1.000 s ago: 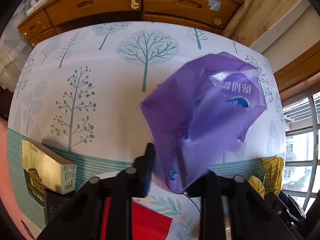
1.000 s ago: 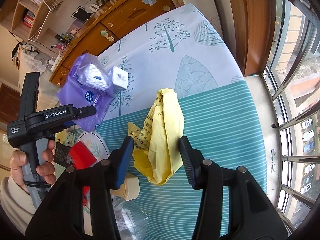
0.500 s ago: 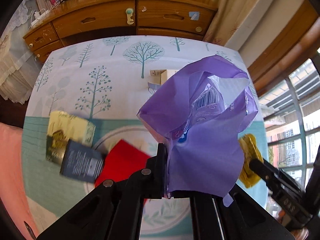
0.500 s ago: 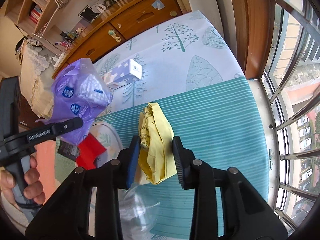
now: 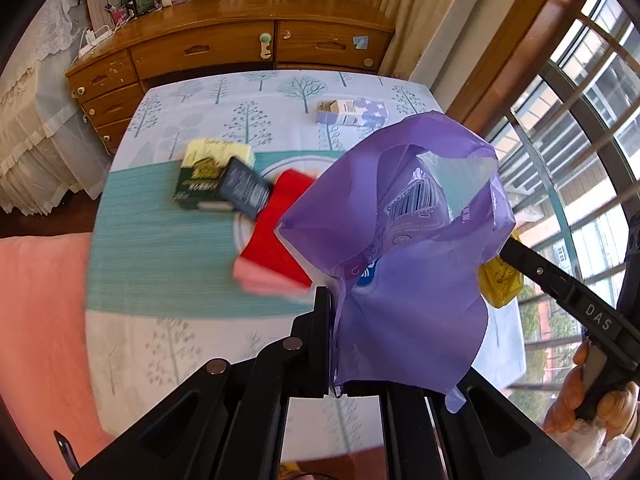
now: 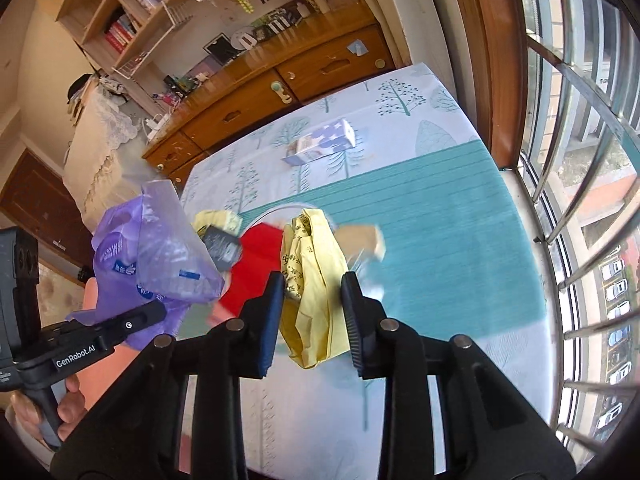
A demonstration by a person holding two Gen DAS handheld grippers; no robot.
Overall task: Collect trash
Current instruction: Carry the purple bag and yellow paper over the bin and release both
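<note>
Left wrist: looked steeply down from high above the table [image 5: 192, 264], facing the dresser [image 5: 224, 46].
Right wrist: similar height, tilted.
Shared: red packet [image 5: 276, 236] [image 6: 256, 268], milk carton [image 5: 352, 112] [image 6: 320, 146].

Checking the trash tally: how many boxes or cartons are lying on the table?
3: a white-purple carton at the far side, a yellow-green box mid-left, a dark box leaning on it. The bags may hide more.

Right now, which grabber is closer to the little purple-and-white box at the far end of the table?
Neither clearly. The left gripper with the purple bag and the right gripper with the yellow wrapper are both raised, well short of the box.
</note>
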